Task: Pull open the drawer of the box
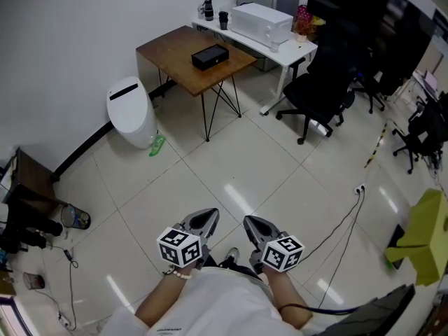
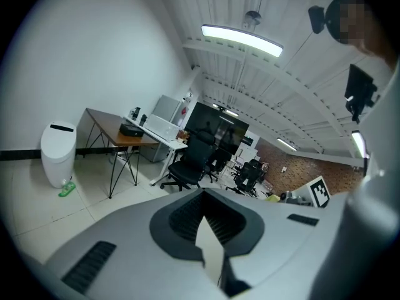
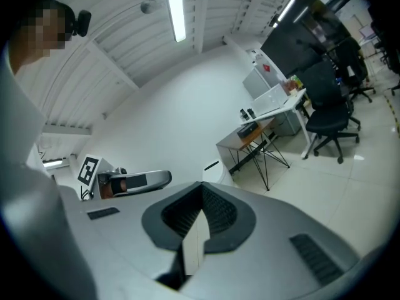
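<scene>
Tongs closed and empty, the left gripper [image 1: 208, 217] and right gripper [image 1: 250, 222] hover close to a person's body above a tiled floor [image 1: 266, 159]. The black box [image 1: 210, 57] sits on a wooden table [image 1: 164, 51] well apart, near the wall.

Pale tiled floor [image 1: 280, 166], wooden table [image 1: 168, 51] by white wall [image 1: 70, 33], black office chair [image 1: 322, 89] beside white desk [image 1: 297, 48].

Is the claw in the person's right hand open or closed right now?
Closed. In the right gripper view, the right gripper has its jaws meeting at the tips, with nothing held between them.
</scene>
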Tool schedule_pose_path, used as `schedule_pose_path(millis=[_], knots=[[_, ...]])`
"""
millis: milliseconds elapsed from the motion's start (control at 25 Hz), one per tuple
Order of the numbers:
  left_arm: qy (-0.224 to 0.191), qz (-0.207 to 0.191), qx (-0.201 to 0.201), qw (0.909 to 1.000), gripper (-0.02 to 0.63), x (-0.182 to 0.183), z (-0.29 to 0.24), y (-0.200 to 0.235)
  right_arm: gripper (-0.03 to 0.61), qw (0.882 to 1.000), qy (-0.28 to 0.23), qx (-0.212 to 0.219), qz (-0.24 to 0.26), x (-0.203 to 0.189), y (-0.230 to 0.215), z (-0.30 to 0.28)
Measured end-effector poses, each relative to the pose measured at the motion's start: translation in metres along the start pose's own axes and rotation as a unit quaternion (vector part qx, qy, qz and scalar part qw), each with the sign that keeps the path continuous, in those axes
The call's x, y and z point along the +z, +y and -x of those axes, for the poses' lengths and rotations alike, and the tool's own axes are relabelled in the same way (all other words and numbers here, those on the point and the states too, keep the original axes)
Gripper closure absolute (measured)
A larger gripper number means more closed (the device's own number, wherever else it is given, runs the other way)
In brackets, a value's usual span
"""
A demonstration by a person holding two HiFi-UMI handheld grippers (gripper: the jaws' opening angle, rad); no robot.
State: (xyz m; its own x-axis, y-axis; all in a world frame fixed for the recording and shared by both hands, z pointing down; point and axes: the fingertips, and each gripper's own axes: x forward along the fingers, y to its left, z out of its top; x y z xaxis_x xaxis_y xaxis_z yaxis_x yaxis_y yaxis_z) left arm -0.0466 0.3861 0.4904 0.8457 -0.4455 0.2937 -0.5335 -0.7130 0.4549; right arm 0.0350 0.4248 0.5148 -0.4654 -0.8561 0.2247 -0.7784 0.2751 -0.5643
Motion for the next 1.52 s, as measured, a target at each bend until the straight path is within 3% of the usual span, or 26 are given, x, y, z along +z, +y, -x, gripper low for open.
schedule_pose_path(millis=[560, 840, 1120, 1520], knots=[[0.006, -0.005, -0.001, 1.0, 0.612, 0.03, -0.057, 0.042, 0.592, 1.0, -0.007, -0.002, -0.016, 0.032, -0.045, -0.048], [0.007, 0.001, -0.001, 1.0, 0.612, 0.066, -0.094, 0.092, 0.592, 1.0, -0.006, -0.003, 0.006, 0.07, -0.06, -0.102], [0.008, -0.002, -0.018, 0.9998, 0.612, 0.116, -0.138, 0.139, 0.592, 0.999, -0.027, -0.01, -0.015, 0.121, -0.087, -0.157], [0.017, -0.016, -0.032, 0.9992, 0.612, 0.174, -0.181, 0.207, 0.592, 0.999, -0.023, -0.025, 0.019, 0.162, -0.105, -0.252]])
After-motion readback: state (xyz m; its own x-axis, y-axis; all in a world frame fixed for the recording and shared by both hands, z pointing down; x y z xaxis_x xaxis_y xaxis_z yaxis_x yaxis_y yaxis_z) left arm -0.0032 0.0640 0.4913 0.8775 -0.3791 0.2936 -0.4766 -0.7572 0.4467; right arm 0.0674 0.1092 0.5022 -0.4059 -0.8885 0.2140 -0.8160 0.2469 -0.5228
